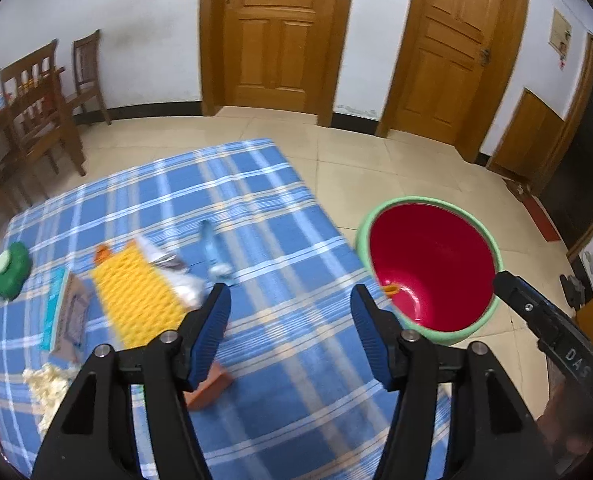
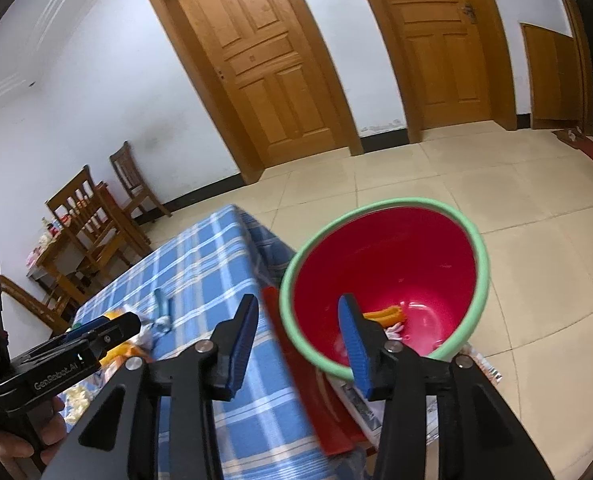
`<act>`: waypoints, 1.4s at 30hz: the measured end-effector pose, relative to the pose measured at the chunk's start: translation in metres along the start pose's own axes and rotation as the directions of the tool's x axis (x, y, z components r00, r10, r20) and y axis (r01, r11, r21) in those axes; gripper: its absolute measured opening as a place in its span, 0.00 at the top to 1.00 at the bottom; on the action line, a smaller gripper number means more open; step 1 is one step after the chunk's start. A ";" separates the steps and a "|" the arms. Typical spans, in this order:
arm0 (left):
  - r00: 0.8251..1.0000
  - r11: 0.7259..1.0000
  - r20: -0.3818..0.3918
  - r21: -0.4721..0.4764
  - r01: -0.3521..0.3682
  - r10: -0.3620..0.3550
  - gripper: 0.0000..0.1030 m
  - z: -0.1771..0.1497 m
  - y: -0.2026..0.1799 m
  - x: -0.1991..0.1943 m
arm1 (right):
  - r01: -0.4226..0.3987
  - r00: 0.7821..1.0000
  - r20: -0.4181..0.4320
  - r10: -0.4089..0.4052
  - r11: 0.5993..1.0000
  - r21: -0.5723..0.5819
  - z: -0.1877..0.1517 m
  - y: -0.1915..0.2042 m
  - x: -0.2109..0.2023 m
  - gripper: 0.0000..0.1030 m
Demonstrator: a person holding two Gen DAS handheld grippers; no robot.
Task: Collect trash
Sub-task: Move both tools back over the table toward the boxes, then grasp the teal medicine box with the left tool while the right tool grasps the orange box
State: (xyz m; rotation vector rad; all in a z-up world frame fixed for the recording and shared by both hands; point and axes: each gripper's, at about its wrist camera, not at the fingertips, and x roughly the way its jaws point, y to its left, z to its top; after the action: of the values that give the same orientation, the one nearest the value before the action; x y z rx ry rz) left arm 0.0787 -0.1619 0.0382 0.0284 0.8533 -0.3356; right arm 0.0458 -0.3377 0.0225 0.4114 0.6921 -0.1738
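A bin with a green rim and red inside (image 1: 436, 248) stands on the floor by the table's right edge. An orange scrap (image 1: 390, 289) lies at its bottom. My left gripper (image 1: 290, 292) hangs open and empty over the blue plaid cloth (image 1: 296, 360). Left of it lie a yellow mesh sheet (image 1: 136, 296), a crumpled wrapper (image 1: 176, 276), a blue wrapper (image 1: 212, 248) and a brown scrap (image 1: 210, 390). My right gripper (image 2: 298, 304) is open with nothing between its jaws, over the near rim of the bin (image 2: 396, 248), where the orange scrap (image 2: 388, 314) shows.
A green lidded tub (image 1: 12, 270), a cardboard box (image 1: 68, 316) and white crumpled paper (image 1: 48, 384) lie at the cloth's left. A red flat sheet (image 2: 296, 380) sits between table and bin. Wooden chairs (image 1: 40, 120) stand at the back left, and two doors (image 1: 276, 32) are behind.
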 end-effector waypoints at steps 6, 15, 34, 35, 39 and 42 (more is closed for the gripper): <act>0.999 0.996 0.009 -0.074 -0.051 0.051 0.38 -0.013 0.043 -0.015 | -0.040 0.999 -0.025 0.039 0.999 -0.028 -0.006 0.024 -0.001 0.51; 0.988 0.969 -0.010 -0.194 -0.152 0.152 0.38 -0.032 0.114 -0.024 | -0.084 0.995 -0.065 0.079 0.993 -0.082 -0.016 0.063 0.008 0.50; 0.956 0.928 -0.072 -0.231 -0.293 0.284 0.38 -0.038 0.194 0.015 | -0.134 0.977 -0.189 0.103 0.977 -0.163 -0.046 0.118 0.040 0.49; 0.957 0.929 -0.077 -0.230 -0.290 0.279 0.38 -0.037 0.196 0.019 | -0.134 0.976 -0.194 0.102 0.977 -0.164 -0.047 0.119 0.041 0.49; 0.961 0.932 -0.091 -0.236 -0.274 0.260 0.38 -0.037 0.201 0.029 | -0.131 0.973 -0.212 0.094 0.977 -0.169 -0.051 0.123 0.044 0.49; 0.963 0.934 -0.097 -0.240 -0.267 0.250 0.38 -0.037 0.204 0.034 | -0.127 0.971 -0.224 0.087 0.977 -0.171 -0.053 0.126 0.048 0.49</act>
State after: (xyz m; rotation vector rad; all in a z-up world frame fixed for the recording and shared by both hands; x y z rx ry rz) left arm 0.1336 0.0274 -0.0337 -0.0837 0.9398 0.0230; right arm 0.0877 -0.2026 -0.0060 0.2908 0.8891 0.0393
